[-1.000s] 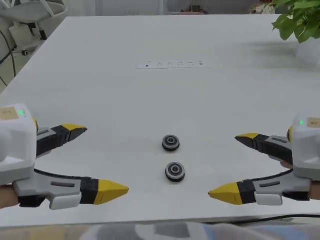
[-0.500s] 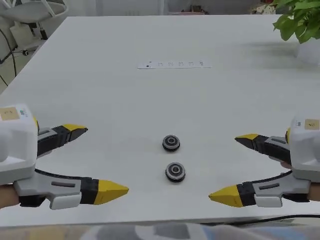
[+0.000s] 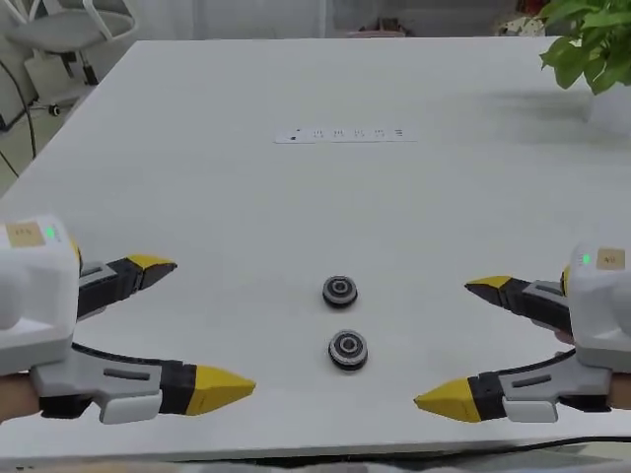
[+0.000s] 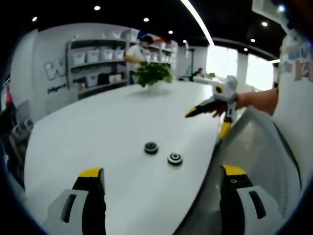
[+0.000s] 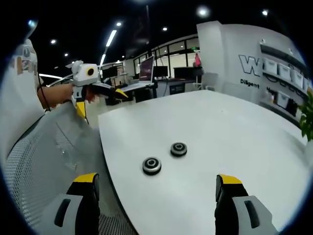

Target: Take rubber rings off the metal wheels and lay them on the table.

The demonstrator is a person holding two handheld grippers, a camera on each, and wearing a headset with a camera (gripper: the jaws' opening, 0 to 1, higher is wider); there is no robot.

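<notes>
Near the middle of the worktop's (image 3: 296, 217) near edge, the farther wheel (image 3: 339, 291) and the nearer wheel (image 3: 347, 349) are seen lying flat, close together, each with a dark rubber ring around it. The left gripper (image 3: 207, 325) and the right gripper (image 3: 447, 343) are held to either side, well apart from both wheels, with fingers (image 3: 212, 384) spread wide and nothing gripped.

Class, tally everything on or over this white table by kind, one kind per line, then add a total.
Metal wheels: 2, nearer wheel and farther wheel
Grippers: 2, left gripper and right gripper
Plant: 1
Socket strip: 1
Total: 6
</notes>
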